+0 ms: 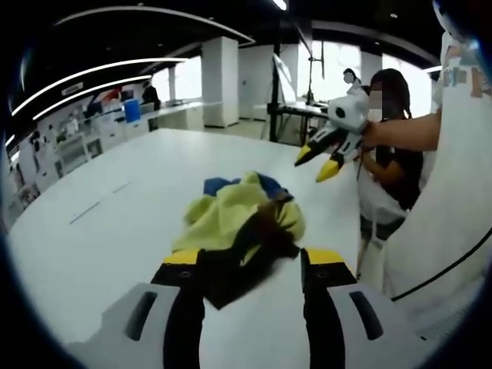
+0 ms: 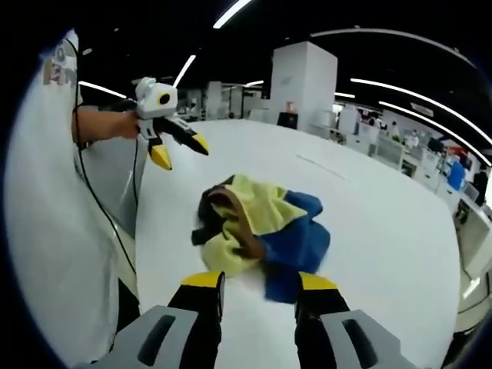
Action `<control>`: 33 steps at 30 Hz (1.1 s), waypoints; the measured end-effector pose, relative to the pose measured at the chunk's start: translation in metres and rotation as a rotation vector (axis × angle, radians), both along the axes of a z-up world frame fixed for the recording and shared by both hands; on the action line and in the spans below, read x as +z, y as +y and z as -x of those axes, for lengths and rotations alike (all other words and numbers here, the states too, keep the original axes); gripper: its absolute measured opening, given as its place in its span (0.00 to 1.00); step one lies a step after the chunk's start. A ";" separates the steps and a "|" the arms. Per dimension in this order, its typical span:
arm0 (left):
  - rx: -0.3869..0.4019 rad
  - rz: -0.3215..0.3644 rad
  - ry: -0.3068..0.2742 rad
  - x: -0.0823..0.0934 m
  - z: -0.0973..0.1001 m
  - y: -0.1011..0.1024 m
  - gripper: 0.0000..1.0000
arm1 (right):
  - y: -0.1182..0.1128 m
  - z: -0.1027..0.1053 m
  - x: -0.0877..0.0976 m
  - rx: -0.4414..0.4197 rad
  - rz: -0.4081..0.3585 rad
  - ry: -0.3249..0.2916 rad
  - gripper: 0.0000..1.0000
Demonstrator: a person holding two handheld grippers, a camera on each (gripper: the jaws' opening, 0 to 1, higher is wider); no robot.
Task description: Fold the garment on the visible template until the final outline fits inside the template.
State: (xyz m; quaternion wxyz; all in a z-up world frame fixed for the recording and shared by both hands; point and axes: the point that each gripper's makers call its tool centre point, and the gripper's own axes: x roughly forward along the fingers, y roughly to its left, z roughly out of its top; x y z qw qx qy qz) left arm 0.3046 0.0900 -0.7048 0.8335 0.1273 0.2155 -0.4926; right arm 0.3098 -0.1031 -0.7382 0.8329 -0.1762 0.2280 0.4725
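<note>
A crumpled garment [image 1: 234,219] in yellow, blue and dark brown lies bunched on the white table [image 1: 115,246]. My left gripper [image 1: 254,261] is open just short of it, and a dark brown flap lies on the table between the yellow-tipped jaws. In the left gripper view the right gripper [image 1: 317,164] hangs open in the air beyond the garment, held by a hand. In the right gripper view the garment [image 2: 257,223] sits in front of my open right gripper [image 2: 260,283], with blue cloth reaching between the jaws. The left gripper [image 2: 181,151] hovers open at the upper left.
A person in white [image 1: 453,200] stands against the table's side, and another person [image 1: 392,154] stands behind. Faint line marks [image 1: 96,204] cross the tabletop on the left. Work benches [image 1: 84,131] and white pillars [image 2: 304,84] stand beyond the table's far edge.
</note>
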 end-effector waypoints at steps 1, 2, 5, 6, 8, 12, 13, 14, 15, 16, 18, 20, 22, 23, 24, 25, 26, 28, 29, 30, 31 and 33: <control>-0.002 -0.001 0.002 -0.001 -0.001 -0.001 0.45 | 0.001 0.000 -0.001 0.010 0.009 -0.005 0.32; -0.003 0.000 0.003 -0.001 -0.001 -0.001 0.45 | 0.003 0.001 -0.002 0.017 0.013 -0.005 0.31; -0.011 -0.010 0.009 -0.006 -0.004 -0.001 0.44 | 0.005 0.001 -0.005 0.033 0.027 -0.011 0.28; -0.013 -0.013 0.008 -0.007 -0.004 -0.002 0.43 | 0.005 0.001 -0.006 0.038 0.034 -0.014 0.27; -0.016 -0.018 0.014 -0.011 -0.005 -0.002 0.42 | 0.005 0.000 -0.009 0.046 0.053 -0.020 0.26; -0.014 -0.003 0.026 -0.014 -0.008 -0.004 0.39 | 0.005 -0.002 -0.014 0.062 0.082 -0.026 0.23; -0.016 -0.006 0.028 -0.015 -0.008 -0.005 0.38 | 0.005 -0.002 -0.014 0.064 0.087 -0.028 0.23; -0.020 -0.011 0.029 -0.016 -0.008 -0.006 0.38 | 0.006 -0.003 -0.014 0.067 0.091 -0.031 0.22; -0.026 -0.017 0.033 -0.018 -0.008 -0.008 0.37 | 0.006 -0.004 -0.013 0.070 0.096 -0.039 0.21; -0.029 -0.017 0.037 -0.019 -0.008 -0.009 0.37 | 0.007 -0.005 -0.013 0.071 0.098 -0.044 0.20; -0.033 -0.019 0.041 -0.021 -0.009 -0.012 0.36 | 0.008 -0.008 -0.012 0.073 0.097 -0.055 0.18; -0.040 -0.025 0.043 -0.023 -0.010 -0.015 0.36 | 0.010 -0.011 -0.012 0.073 0.096 -0.059 0.18; -0.047 -0.033 0.044 -0.025 -0.011 -0.018 0.36 | 0.012 -0.011 -0.013 0.079 0.102 -0.058 0.17; -0.049 -0.033 0.048 -0.025 -0.011 -0.020 0.36 | 0.013 -0.011 -0.015 0.088 0.116 -0.067 0.17; -0.055 -0.033 0.048 -0.026 -0.011 -0.023 0.36 | 0.014 -0.011 -0.017 0.097 0.126 -0.068 0.17; -0.058 -0.038 0.046 -0.026 -0.011 -0.024 0.36 | 0.014 -0.011 -0.017 0.100 0.131 -0.073 0.16; -0.060 -0.042 0.044 -0.027 -0.012 -0.025 0.35 | 0.015 -0.011 -0.018 0.107 0.137 -0.079 0.16; -0.060 -0.041 0.045 -0.028 -0.014 -0.027 0.35 | 0.017 -0.012 -0.019 0.110 0.142 -0.080 0.15; -0.061 -0.042 0.045 -0.029 -0.014 -0.028 0.34 | 0.017 -0.013 -0.019 0.112 0.149 -0.087 0.16; -0.064 -0.050 0.046 -0.030 -0.015 -0.028 0.34 | 0.018 -0.015 -0.020 0.115 0.158 -0.094 0.16; -0.066 -0.058 0.044 -0.031 -0.016 -0.029 0.33 | 0.018 -0.016 -0.020 0.117 0.165 -0.101 0.15; -0.066 -0.064 0.049 -0.033 -0.018 -0.030 0.32 | 0.019 -0.019 -0.020 0.123 0.171 -0.112 0.15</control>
